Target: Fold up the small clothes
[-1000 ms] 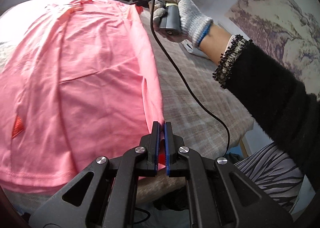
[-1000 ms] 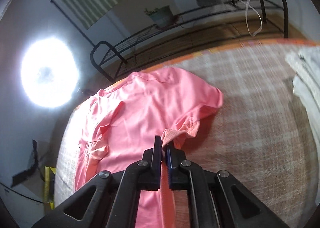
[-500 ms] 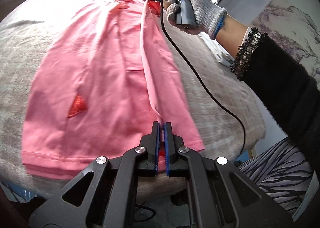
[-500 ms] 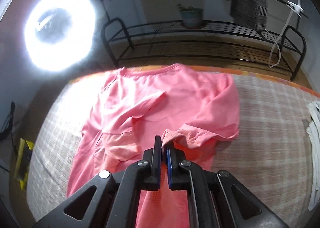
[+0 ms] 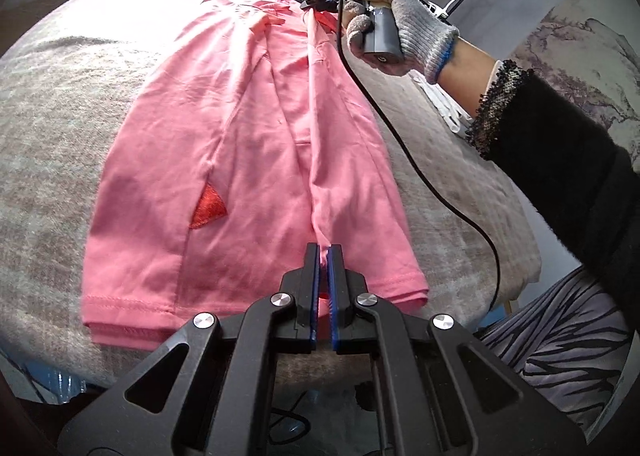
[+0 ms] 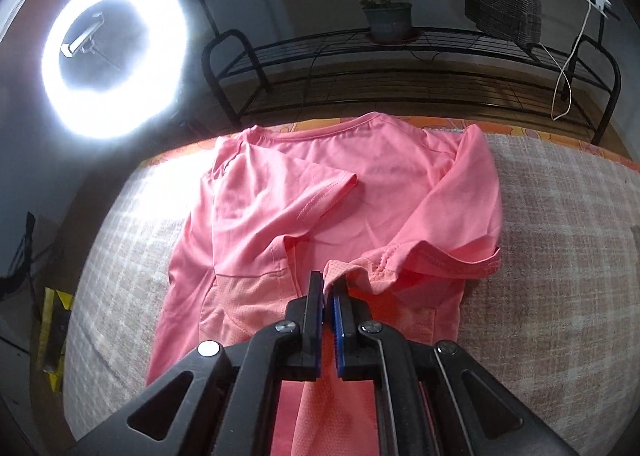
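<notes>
Pink and thin, the shirt is lying limp on the blanket-covered bed, sagging wherever unsupported. Left tool is pinching its hem-end fold, right tool its sleeve-side fold; both edges are giving good purchase.

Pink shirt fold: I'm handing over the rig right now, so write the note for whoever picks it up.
Left hand-held gripper: shut on the pink shirt near its hem.
Right hand-held gripper: shut on the shirt's side edge by the right sleeve.
Shirt lies lengthwise on the grey blanket, collar at the far end.
Done: left sleeve folded in.
Left: lay the held right side over the middle, release, then fold hem to collar.
</notes>
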Motion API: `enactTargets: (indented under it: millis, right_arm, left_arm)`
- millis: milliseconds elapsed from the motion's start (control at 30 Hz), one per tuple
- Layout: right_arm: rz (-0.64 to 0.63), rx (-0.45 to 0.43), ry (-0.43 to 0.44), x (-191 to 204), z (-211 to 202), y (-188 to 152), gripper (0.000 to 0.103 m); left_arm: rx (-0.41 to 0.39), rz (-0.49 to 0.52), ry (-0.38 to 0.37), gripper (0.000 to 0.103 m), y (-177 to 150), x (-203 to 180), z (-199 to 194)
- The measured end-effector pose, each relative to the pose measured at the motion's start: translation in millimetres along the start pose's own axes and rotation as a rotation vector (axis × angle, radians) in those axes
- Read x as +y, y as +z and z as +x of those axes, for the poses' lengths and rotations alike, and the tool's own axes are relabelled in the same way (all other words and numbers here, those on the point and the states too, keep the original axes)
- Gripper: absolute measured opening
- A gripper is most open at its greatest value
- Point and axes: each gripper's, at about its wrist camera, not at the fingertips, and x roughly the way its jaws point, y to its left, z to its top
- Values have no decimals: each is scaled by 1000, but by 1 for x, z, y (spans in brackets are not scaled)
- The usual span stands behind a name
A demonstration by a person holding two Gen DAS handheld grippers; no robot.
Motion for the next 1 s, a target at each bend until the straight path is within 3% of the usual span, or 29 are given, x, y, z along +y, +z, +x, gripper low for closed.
enactTargets:
  millis: [267,300,367,400,533,600,633,833,1000]
  right_arm:
    - [-23,26,-4,-1,9,-6,2]
    - [-31,29,-4,1,10,-7,2]
    - [-38,33,4,2,12,-7,2]
    - [-42,32,4,3,12,-7,2]
    - [-42,37,-2,0,14,-8,2]
    - [-40,38,-5,-1,14,-8,2]
    - [-39,38,-7,-2,14,-9,2]
    - [-32,37,-2,-9,8,-8,2]
    - [-52,19,40,-7,-1,-5,2]
  left_arm:
    - [0,-21,-16,4,4,4,-4]
    - [-2,-21,-19,7,4,4,-6]
    - [-9,-17,-30,37,5,1,-8]
    - [-10,-11,-25,44,6,-1,-7]
    - [8,-26,-6,47,10,0,5]
    - [32,-27,0,26,11,0,15]
    - [45,-24,-3,5,12,0,19]
    - [21,-26,-96,0,13,-12,1]
    - [0,-28,-21,0,13,5,-10]
